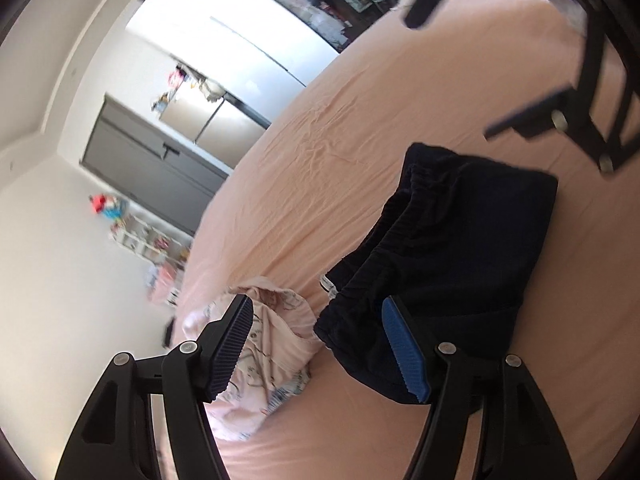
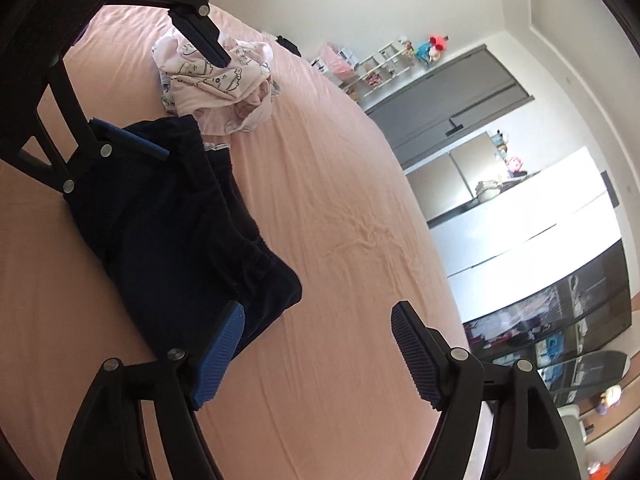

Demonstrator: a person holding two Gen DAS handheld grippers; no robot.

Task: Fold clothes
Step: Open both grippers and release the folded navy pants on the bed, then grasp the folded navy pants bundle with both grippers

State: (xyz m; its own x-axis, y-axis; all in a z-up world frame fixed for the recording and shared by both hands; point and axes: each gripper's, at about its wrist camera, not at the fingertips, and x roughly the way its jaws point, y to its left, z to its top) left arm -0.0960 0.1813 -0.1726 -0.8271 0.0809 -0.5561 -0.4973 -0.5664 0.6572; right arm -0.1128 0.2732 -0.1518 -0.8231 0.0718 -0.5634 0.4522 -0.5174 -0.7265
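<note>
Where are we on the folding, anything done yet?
Done: the dark navy shorts lie folded in a compact block on the pink bedsheet. In hand: nothing; the left gripper and right gripper are both open, one at each end of the shorts. Left: the pink printed garment beside them is crumpled, not yet folded.

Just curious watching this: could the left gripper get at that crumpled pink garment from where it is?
Probably yes. The left gripper is open, the pink garment lies right ahead, nothing between; the folded navy shorts sit beside.
</note>
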